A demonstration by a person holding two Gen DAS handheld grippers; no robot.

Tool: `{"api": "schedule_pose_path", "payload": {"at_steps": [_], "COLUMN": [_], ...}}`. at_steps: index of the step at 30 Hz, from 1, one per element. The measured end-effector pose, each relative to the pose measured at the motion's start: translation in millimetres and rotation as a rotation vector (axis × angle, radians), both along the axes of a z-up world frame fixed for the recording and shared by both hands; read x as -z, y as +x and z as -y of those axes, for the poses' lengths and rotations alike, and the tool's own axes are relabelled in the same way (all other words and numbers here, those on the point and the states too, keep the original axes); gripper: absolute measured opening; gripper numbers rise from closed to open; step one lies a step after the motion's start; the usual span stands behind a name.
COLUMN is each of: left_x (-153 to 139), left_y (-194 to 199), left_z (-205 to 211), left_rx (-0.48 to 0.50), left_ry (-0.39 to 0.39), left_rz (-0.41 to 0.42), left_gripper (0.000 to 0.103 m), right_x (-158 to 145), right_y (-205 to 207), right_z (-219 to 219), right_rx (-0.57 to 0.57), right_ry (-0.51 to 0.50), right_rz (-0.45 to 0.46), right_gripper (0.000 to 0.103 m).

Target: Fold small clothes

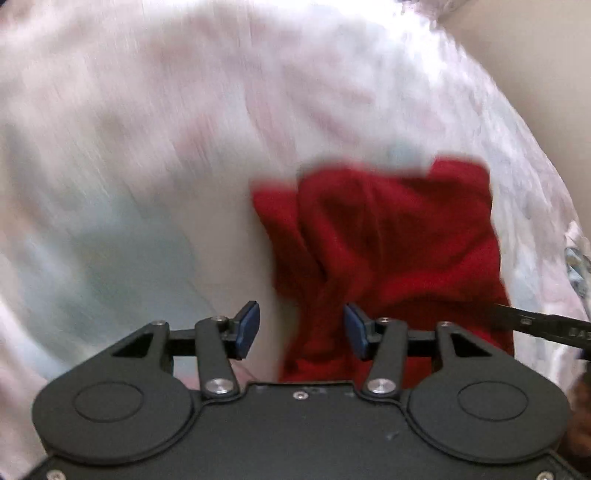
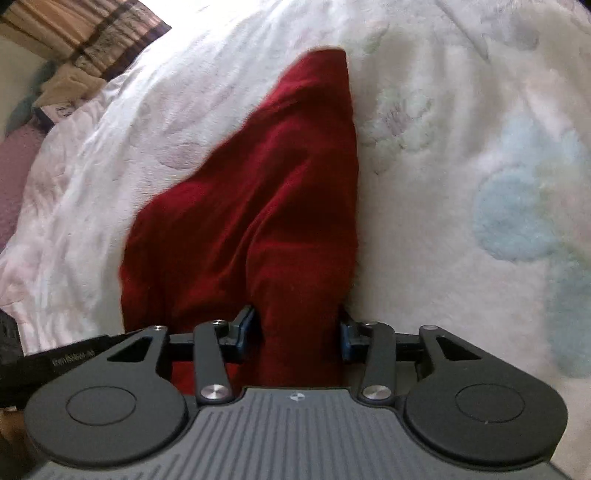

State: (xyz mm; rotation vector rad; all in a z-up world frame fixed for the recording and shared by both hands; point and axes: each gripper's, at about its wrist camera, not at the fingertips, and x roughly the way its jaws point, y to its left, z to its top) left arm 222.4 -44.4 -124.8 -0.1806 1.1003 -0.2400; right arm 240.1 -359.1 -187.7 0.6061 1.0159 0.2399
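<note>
- Between the blue-padded fingers of the right gripper (image 2: 301,332), a bunched fold of a dark red, soft knitted garment (image 2: 258,206) is seen; the pads stand at either side of the fold, but whether they press on it cannot be told.
- In the left wrist view, the left gripper (image 1: 301,330) is seen with its blue pads (image 1: 248,328) spread apart and nothing pinched; the red garment's edge lies below and behind the right-hand pad.
- Just beyond both tools, the garment is spread in a crumpled heap on a white fleecy blanket with pale pink and blue flower prints (image 2: 461,147).
- At the far left of the right wrist view, a brown-and-cream striped cushion (image 2: 85,29) is shown beside the blanket's edge.
</note>
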Motion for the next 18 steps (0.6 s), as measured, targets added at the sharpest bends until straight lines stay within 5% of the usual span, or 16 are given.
{"api": "schedule_pose_path", "payload": {"at_steps": [2, 5, 7, 9, 10, 12, 15, 18], "left_x": [-29, -40, -15, 23, 44, 62, 33, -7], "left_y": [-9, -7, 7, 27, 35, 36, 19, -9], "left_z": [3, 26, 49, 70, 75, 69, 59, 42], "left_rx": [-0.006, 0.101, 0.167, 0.142, 0.137, 0.139, 0.153, 0.148], "left_ry": [0.016, -0.081, -0.059, 0.119, 0.193, 0.165, 0.145, 0.175], "left_rz": [0.133, 0.297, 0.249, 0.174, 0.157, 0.173, 0.173, 0.164], "left_gripper": [0.054, 0.058, 0.060, 0.058, 0.060, 0.060, 0.058, 0.058], "right_x": [-24, -63, -70, -59, -45, -13, 17, -12], "right_y": [-7, -22, -24, -11, 1, 25, 33, 19], "right_z": [5, 10, 10, 0, -9, -24, -28, -23], "right_rx": [0.021, 0.150, 0.147, 0.165, 0.174, 0.192, 0.199, 0.191], "right_ry": [-0.100, -0.224, -0.151, -0.050, -0.041, -0.112, -0.153, -0.150], "right_rz": [0.043, 0.150, 0.224, 0.249, 0.219, 0.113, 0.069, 0.100], "right_gripper": [0.046, 0.042, 0.039, 0.034, 0.029, 0.017, 0.011, 0.019]}}
